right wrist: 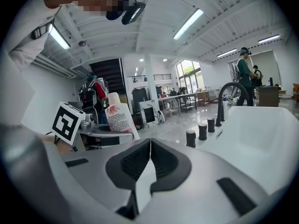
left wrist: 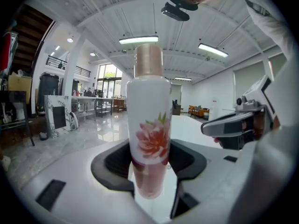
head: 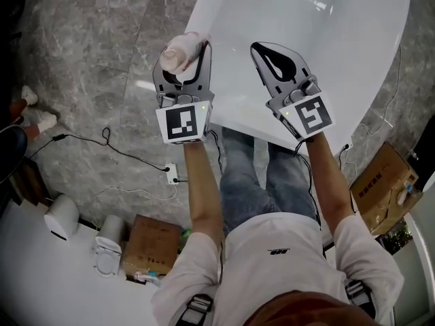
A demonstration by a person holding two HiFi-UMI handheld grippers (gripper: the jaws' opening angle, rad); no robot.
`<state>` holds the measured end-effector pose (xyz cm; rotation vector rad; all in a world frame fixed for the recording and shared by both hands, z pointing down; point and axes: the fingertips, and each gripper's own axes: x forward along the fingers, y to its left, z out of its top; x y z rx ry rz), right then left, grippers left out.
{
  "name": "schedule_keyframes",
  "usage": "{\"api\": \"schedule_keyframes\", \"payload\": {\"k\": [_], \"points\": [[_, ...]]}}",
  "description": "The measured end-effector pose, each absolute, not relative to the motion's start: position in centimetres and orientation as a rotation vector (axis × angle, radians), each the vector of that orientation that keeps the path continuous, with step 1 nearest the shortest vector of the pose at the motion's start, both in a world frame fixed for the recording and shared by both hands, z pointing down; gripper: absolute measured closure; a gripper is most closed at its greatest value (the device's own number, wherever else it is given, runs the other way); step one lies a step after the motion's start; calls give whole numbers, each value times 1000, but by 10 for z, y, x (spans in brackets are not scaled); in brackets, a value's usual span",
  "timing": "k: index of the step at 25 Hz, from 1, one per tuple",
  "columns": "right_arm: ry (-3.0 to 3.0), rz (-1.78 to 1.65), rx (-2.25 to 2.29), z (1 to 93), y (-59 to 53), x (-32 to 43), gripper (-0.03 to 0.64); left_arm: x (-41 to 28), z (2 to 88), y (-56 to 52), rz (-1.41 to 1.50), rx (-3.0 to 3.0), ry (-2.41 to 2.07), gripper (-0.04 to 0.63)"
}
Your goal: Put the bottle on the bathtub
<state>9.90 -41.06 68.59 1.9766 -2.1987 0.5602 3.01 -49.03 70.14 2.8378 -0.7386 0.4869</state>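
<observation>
The bottle (head: 178,51) is white with a pink flower print and a pinkish cap. My left gripper (head: 182,65) is shut on it, just off the near left rim of the white bathtub (head: 326,39). In the left gripper view the bottle (left wrist: 149,125) stands upright between the dark pads (left wrist: 111,167). My right gripper (head: 266,54) hangs over the tub's near rim, shut, with nothing in it. In the right gripper view its pads (right wrist: 128,164) meet at the middle. There the bottle (right wrist: 119,118) shows at left, and the bathtub (right wrist: 254,134) lies at right.
A black faucet (right wrist: 230,99) and three dark knobs (right wrist: 200,132) stand on the tub's rim. Cables and a power strip (head: 171,174) lie on the grey marble floor. Cardboard boxes (head: 153,243) (head: 384,185) and white toilets (head: 62,216) stand beside the person's legs. Another person (right wrist: 244,76) stands far off.
</observation>
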Motion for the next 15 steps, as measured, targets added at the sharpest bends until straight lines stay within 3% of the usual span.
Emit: {"api": "schedule_keyframes", "payload": {"k": [15], "points": [[-2189,615,1988,741,-442,101,620,57,764,-518,559,2864,-704,371]]}}
